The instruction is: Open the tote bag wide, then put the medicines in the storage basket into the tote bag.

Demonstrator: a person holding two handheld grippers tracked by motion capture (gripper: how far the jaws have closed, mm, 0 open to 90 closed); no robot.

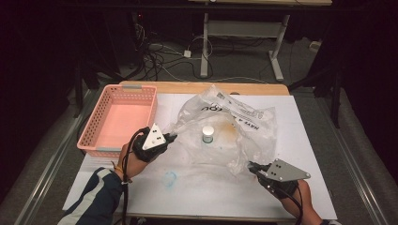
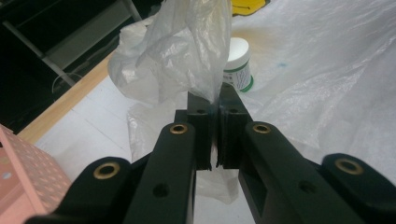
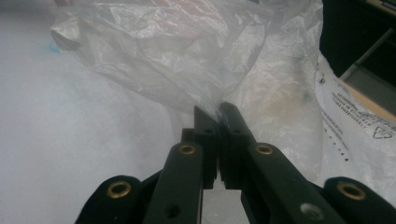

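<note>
A large clear plastic bag [image 1: 234, 124] with black print lies spread over the middle of the white table. A small white jar [image 1: 207, 134] with a green band on its label [image 2: 239, 65] stands inside it, seen through the film. My left gripper [image 1: 172, 137] is shut on the bag's left edge [image 2: 187, 51], which bunches up above the jaws. My right gripper [image 1: 252, 167] is shut on the bag's near right corner [image 3: 196, 60], the film pinched between its jaws.
A pink plastic basket [image 1: 119, 119] stands on the table at the left, close to my left hand. A faint blue ring mark [image 1: 169, 178] is on the white sheet near the front. The table's wooden far edge [image 1: 202, 87] borders a floor with cables and desk legs.
</note>
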